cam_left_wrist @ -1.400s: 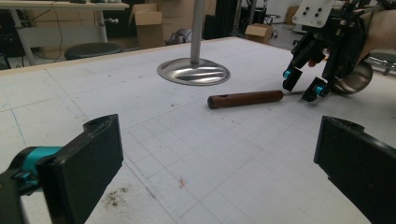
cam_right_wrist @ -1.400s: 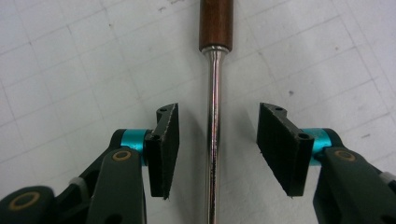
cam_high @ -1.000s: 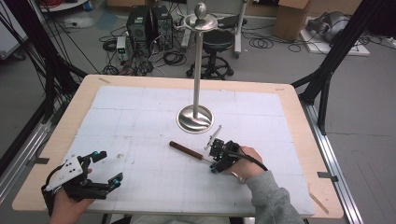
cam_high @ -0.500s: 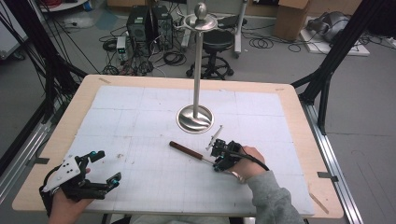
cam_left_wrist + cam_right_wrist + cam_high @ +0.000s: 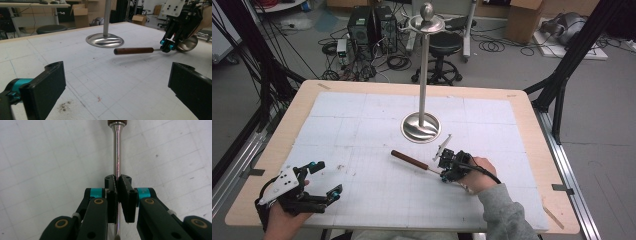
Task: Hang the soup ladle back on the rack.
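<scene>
A ladle with a brown wooden handle [image 5: 408, 159] and a steel shaft [image 5: 116, 150] lies across the mat's middle, pointing left. Its shiny bowl [image 5: 188, 44] sits behind the right gripper. My right gripper [image 5: 444, 174] is shut on the steel shaft just past the handle; its own view [image 5: 117, 186] shows both pads pressed on the rod. In the left gripper view the same gripper [image 5: 168, 46] holds the ladle roughly level, close to the mat. My left gripper [image 5: 327, 178] rests near the front left corner, open and holding nothing [image 5: 117, 85].
A tall steel stand on a round base [image 5: 421, 128] rises just behind the ladle, with a ring and knob on top [image 5: 426, 19]; the left gripper view shows its base [image 5: 105, 40]. A white gridded mat [image 5: 362, 125] covers the wooden table. Cables, equipment and a stool lie beyond the far edge.
</scene>
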The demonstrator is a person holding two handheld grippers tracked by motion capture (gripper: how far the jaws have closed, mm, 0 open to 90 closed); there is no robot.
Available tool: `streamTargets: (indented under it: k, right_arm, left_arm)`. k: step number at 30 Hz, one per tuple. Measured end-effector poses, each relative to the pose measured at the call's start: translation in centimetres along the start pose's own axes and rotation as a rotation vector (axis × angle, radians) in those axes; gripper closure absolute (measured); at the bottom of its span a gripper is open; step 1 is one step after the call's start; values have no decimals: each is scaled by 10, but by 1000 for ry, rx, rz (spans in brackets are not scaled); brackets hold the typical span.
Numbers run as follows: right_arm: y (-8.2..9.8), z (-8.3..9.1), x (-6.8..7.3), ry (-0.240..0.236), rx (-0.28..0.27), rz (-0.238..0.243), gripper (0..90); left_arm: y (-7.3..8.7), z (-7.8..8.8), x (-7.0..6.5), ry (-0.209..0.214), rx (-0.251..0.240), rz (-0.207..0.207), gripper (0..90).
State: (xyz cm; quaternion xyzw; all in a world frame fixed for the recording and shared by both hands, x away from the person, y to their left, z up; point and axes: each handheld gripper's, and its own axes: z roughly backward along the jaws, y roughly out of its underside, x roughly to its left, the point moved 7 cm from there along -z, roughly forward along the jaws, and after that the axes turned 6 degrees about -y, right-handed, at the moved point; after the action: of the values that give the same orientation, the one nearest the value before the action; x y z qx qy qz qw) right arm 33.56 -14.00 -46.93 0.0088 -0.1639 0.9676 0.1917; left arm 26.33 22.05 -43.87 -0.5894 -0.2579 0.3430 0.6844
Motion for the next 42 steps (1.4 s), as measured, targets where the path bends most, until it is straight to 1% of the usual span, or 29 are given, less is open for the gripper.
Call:
streamTargets:
  k: [1, 2, 4, 5, 6, 7, 11, 13, 16, 18, 20, 22, 24, 27, 30, 31, 32, 38, 42]
  right_arm:
    - [0, 2, -1, 6, -19, 2, 845]
    - [0, 5, -1, 5, -32, -7, 846]
    - [0, 9, -1, 1, -67, -8, 845]
    - [0, 11, -1, 1, -76, -17, 846]
    - [0, 12, -2, 8, -87, -17, 845]
    - [1, 14, -2, 8, -99, -14, 846]
    - [2, 21, -3, 5, -145, -23, 846]
    - [1, 24, -3, 17, -167, -19, 846]
    - [2, 27, -4, 17, -194, -28, 846]
    - [3, 30, -5, 8, -216, -31, 845]
    - [3, 33, -6, 6, -239, -24, 846]
    - [3, 37, -5, -11, -266, -30, 845]
    - [3, 40, -6, -11, -289, -27, 845]
    - [3, 44, -7, -28, -323, -27, 845]
    - [4, 47, -8, -31, -347, -35, 845]
    - [4, 48, -9, -30, -359, -28, 845]
    - [5, 50, -9, -34, -369, -34, 845]
    - [6, 60, -12, -33, -427, -36, 845]
    - [7, 63, -12, -57, -454, -37, 845]
  left_arm:
    - [0, 0, 0, 2, 0, 0, 17]
    - [0, 0, 0, 1, -2, 1, 18]
    - [0, -1, 0, 3, -1, 2, 18]
    - [0, -1, 0, 4, 1, 2, 17]
    - [0, -1, -1, 5, -1, 4, 17]
    - [0, -2, -1, 6, 1, 2, 18]
    - [0, -2, -1, 7, 1, 0, 18]
    - [-1, -2, 0, 8, 1, 0, 17]
    - [-1, -2, -1, 7, -4, 2, 17]
    - [-1, -2, 0, 7, -6, 2, 17]
    - [-1, -2, 0, 7, -7, 2, 18]
    - [-1, -2, 0, 7, -7, 2, 17]
    - [-1, -2, 0, 7, -7, 2, 17]
    - [-1, -2, 0, 6, -7, 4, 18]
    - [-1, -2, 0, 7, -6, 2, 17]
    - [-1, -2, 0, 7, -5, 3, 17]
    - [-1, -1, 0, 7, -5, 4, 18]
    - [-1, -1, 0, 5, -6, 6, 17]
    - [-1, -1, 0, 5, -7, 6, 18]
